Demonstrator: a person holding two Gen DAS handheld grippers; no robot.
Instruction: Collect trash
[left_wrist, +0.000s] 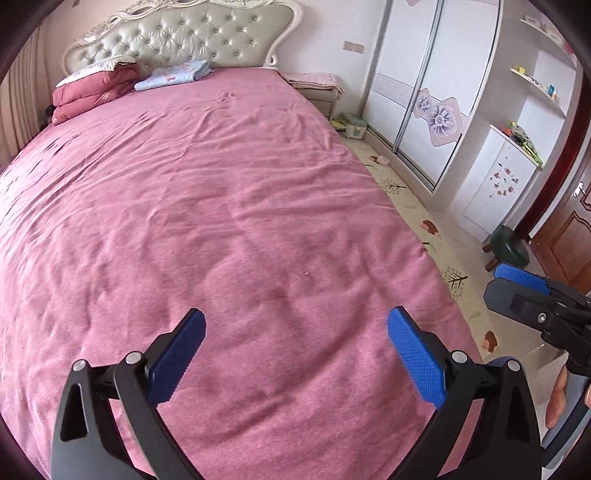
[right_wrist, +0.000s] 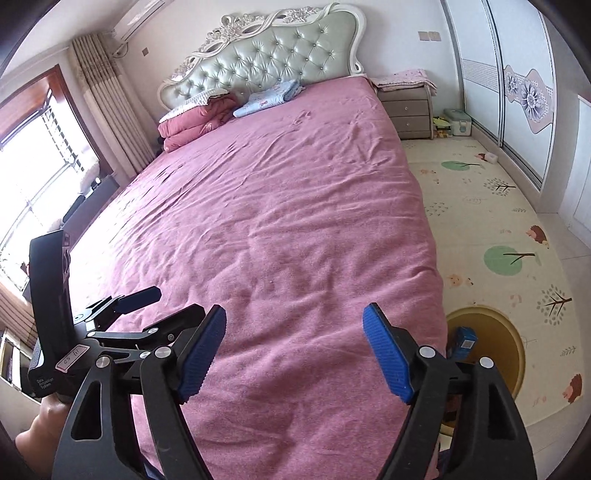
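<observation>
My left gripper is open and empty above the foot of a bed with a pink cover. My right gripper is open and empty, also over the pink cover near the bed's foot. A yellow round bin stands on the floor right of the bed, with a blue carton in it. The right gripper shows at the right edge of the left wrist view. The left gripper shows at the left of the right wrist view. No loose trash shows on the bed.
Folded pink quilt and blue cloth lie by the headboard. A nightstand and a green box stand beyond the patterned floor mat. A wardrobe and a dark stool are at the right.
</observation>
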